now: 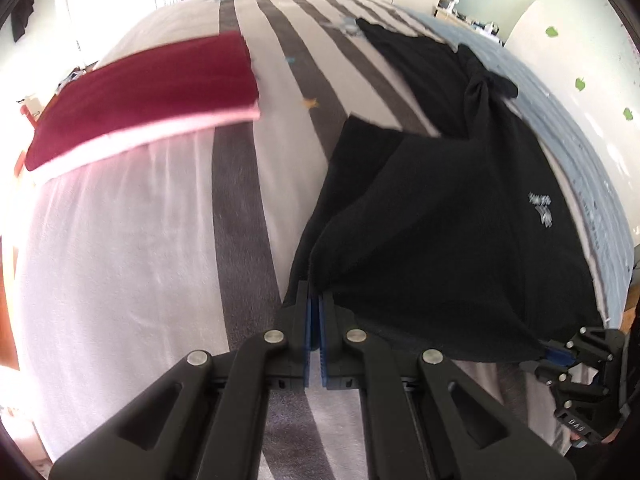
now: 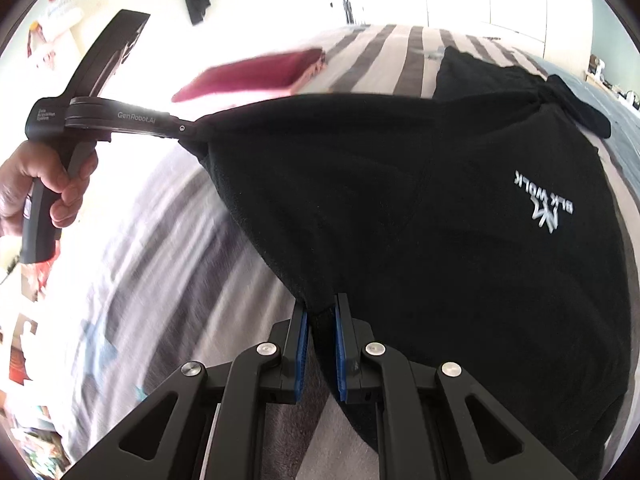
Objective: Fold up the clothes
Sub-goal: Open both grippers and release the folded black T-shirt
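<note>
Your left gripper point(image 1: 315, 300) and right gripper point(image 2: 321, 312), at each frame's bottom centre, are both clamped on the near hem of the black shirt point(image 2: 420, 200), which stretches crosswise between them and trails toward upper right over the striped bed point(image 1: 132, 240); no containers appear.
</note>
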